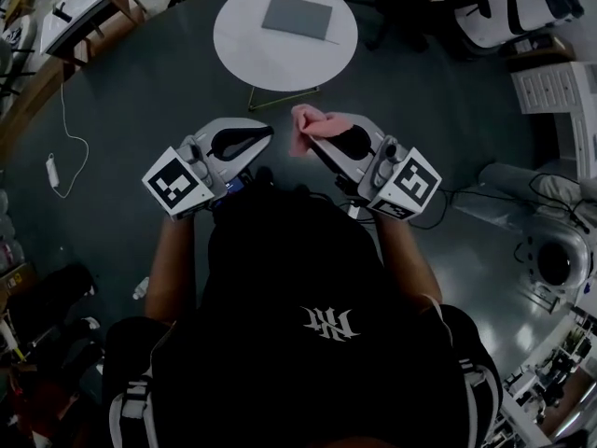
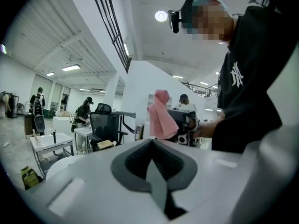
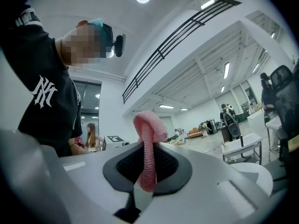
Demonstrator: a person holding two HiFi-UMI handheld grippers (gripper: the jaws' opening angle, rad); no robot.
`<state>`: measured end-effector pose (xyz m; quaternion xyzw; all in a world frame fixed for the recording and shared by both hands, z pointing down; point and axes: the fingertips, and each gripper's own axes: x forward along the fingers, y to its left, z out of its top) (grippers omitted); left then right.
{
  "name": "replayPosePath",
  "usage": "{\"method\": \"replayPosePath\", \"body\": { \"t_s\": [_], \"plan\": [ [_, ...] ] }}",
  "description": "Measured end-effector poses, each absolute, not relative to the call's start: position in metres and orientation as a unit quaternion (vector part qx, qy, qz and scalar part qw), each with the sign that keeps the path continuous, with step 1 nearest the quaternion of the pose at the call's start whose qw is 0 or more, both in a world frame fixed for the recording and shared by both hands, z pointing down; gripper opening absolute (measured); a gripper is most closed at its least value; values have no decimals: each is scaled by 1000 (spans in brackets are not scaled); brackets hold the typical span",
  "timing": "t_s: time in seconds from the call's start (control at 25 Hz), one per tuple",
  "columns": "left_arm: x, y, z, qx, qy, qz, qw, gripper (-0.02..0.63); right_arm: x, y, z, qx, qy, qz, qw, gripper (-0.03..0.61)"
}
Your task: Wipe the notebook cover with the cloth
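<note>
The right gripper (image 3: 147, 171) has its 2 jaws pressed on the pink cloth (image 3: 148, 134). A narrow fold of it stands between the pads, and the rest bunches up above the jaw tips. The left gripper (image 2: 152, 164) has its 2 jaws together with nothing between them. In the head view both grippers are held close to the person's chest, near each other, with the cloth between their front ends.

The notebook (image 1: 298, 18), with a grey cover, lies flat on the round white table (image 1: 242, 54). The table is in front of the person and well apart from both grippers. Nothing touches the cover.

I judge the task to be at its first part only. The cloth is taken in the right gripper, so 1 step is done. What is left is to carry the cloth over to the table, lower it on the cover and wipe across it. The left gripper is free and could perhaps hold the notebook in place.
</note>
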<state>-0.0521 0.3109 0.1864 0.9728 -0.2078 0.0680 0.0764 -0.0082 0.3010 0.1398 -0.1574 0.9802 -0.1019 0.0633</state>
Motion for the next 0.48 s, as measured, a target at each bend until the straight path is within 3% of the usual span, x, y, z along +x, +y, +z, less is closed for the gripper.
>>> {"method": "replayPosePath", "body": {
  "t_s": [0.48],
  "plan": [
    [69,341,193,974,-199,68,82,-11,122,337,153,-178,976,-93,81,28]
  ]
}}
